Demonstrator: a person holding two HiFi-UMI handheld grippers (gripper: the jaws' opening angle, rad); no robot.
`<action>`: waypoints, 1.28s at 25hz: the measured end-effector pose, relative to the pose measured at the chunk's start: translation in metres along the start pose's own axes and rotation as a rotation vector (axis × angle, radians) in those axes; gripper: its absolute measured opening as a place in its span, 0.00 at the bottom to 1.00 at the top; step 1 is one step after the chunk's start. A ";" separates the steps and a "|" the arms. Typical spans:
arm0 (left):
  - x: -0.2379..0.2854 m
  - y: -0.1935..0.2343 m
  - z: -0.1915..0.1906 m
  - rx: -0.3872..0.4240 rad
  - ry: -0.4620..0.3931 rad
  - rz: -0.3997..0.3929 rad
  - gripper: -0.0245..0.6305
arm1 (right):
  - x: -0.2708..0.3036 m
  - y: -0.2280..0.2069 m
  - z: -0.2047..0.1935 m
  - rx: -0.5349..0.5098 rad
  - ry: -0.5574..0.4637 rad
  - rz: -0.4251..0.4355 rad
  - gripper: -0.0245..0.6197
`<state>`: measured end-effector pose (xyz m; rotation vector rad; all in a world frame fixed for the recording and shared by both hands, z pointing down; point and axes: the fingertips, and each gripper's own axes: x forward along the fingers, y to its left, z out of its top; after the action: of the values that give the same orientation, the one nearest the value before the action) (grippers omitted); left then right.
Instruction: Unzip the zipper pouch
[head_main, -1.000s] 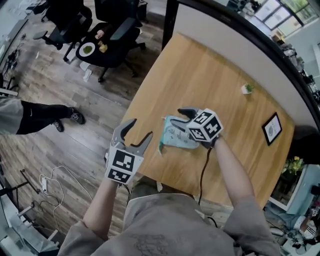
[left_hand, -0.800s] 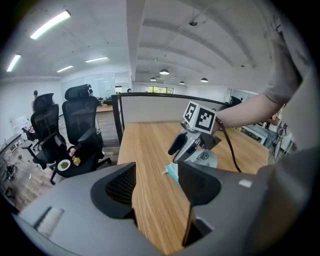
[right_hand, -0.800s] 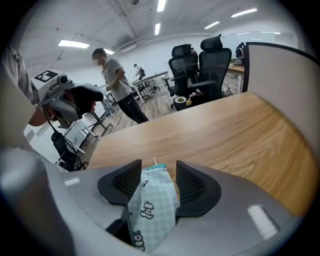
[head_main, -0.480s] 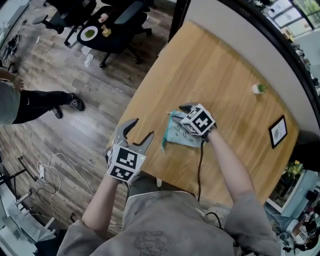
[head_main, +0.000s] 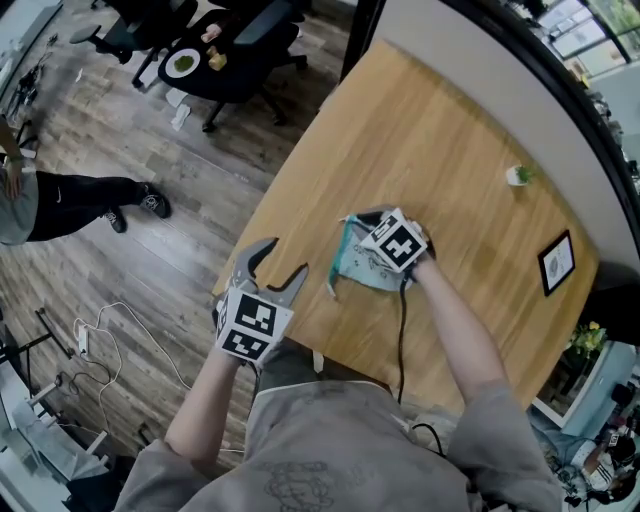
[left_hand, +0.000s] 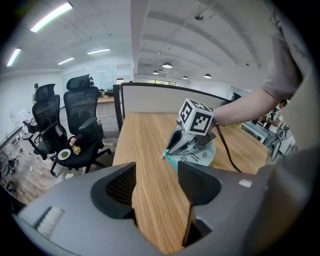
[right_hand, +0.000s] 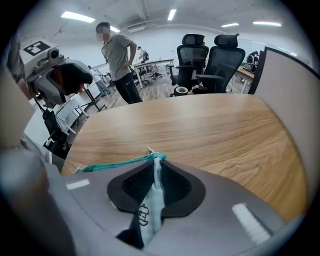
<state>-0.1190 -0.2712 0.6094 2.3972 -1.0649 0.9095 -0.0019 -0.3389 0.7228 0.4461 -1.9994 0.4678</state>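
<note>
A pale teal zipper pouch with small printed figures lies on the wooden table near its front edge. My right gripper points steeply down onto the pouch's far end. Its jaws have just been closing and now pinch the pouch fabric, with the teal zipper edge running left from the jaw tips. My left gripper hangs open over the table's left front edge, apart from the pouch, with nothing between its fingers. In the left gripper view the right gripper stands on the pouch.
A small potted plant and a framed picture stand at the table's far right. A partition wall borders the back. Office chairs, a person's legs and floor cables lie left. A person stands beyond the table.
My right gripper has sunk onto the pouch and its jaws have closed on the fabric, bunching the far end. My left gripper has dropped a little and stays open.
</note>
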 end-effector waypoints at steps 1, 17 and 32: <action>-0.002 -0.001 0.000 0.001 0.001 0.002 0.44 | -0.003 0.001 0.002 0.011 -0.024 -0.002 0.12; -0.097 0.007 0.071 0.101 -0.166 0.097 0.44 | -0.202 0.048 0.090 0.092 -0.643 -0.227 0.08; -0.212 -0.020 0.131 0.156 -0.390 0.176 0.38 | -0.342 0.125 0.090 0.114 -0.905 -0.329 0.08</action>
<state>-0.1573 -0.2199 0.3679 2.7174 -1.4103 0.6077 0.0185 -0.2380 0.3617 1.1960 -2.6794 0.1692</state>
